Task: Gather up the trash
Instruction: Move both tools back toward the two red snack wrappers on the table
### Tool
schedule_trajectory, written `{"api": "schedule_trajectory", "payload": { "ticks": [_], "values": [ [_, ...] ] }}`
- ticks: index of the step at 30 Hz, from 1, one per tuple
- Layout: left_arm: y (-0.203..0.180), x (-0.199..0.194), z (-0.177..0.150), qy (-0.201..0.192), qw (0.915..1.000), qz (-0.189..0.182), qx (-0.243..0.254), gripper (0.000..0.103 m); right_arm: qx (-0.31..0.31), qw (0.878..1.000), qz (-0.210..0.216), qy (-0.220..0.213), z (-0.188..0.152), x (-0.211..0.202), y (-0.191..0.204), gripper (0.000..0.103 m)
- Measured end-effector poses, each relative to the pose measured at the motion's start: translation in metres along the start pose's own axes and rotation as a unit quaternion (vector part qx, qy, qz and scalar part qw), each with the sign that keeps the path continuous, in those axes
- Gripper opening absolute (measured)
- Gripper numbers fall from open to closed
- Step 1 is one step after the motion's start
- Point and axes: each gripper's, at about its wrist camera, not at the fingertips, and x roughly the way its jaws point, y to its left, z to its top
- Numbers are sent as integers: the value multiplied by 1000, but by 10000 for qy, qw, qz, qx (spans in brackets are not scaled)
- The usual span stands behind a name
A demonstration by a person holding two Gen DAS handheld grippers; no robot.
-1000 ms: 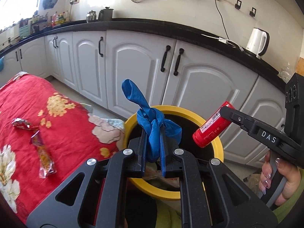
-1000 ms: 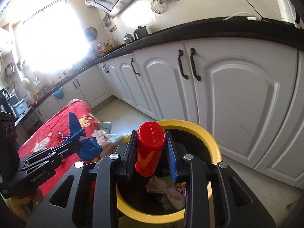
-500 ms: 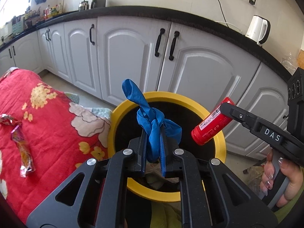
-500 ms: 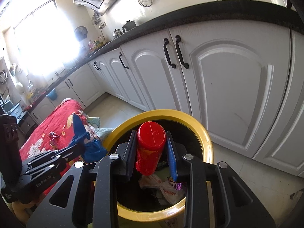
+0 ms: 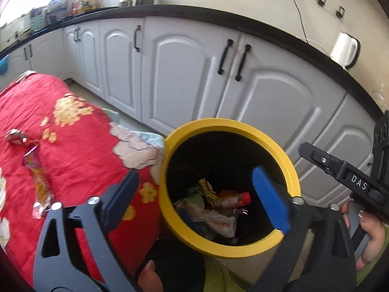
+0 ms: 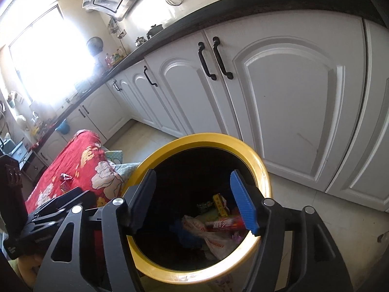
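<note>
Trash bin point(image 5: 290, 170) holding red tube point(image 5: 234, 199), perhaps blue cloth point(image 6: 184, 233), both grippers' jaws wide, wrappers point(image 5: 39, 182) on red quilt point(image 5: 80, 143)

The bin point(image 5: 287, 160) is showing a bright yellow rim around a black inside, and in it a red tube point(image 5: 234, 199), a white bag with red print point(image 5: 214, 221) and a crumpled blue cloth point(image 6: 184, 233) are lying. The bedspread point(image 5: 80, 146) is glowing red with yellow and pale pink flowers, carrying a shiny orange-and-silver wrapper point(image 5: 39, 182). Behind, the cabinets point(image 5: 184, 77) are looking white with black handles under a black countertop point(image 5: 279, 34), and each black gripper is wearing one blue finger pad point(image 5: 269, 202).
</note>
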Motion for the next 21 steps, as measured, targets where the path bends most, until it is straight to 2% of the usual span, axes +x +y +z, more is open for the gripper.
{"api": "schedule_trajectory", "payload": {
  "ticks": [1,13,21],
  "values": [
    [5,-3,1,-26,10000,70,-48,92,-12,10000,7,-14,0,-1,2,63],
    [41,-37,9,-344,9976,405,-439,92,-266,9992,302,-29,0,-6,36,72],
    [73,-63,17,-645,9932,642,-729,92,-667,9961,572,57,-5,-5,79,74]
  ]
}}
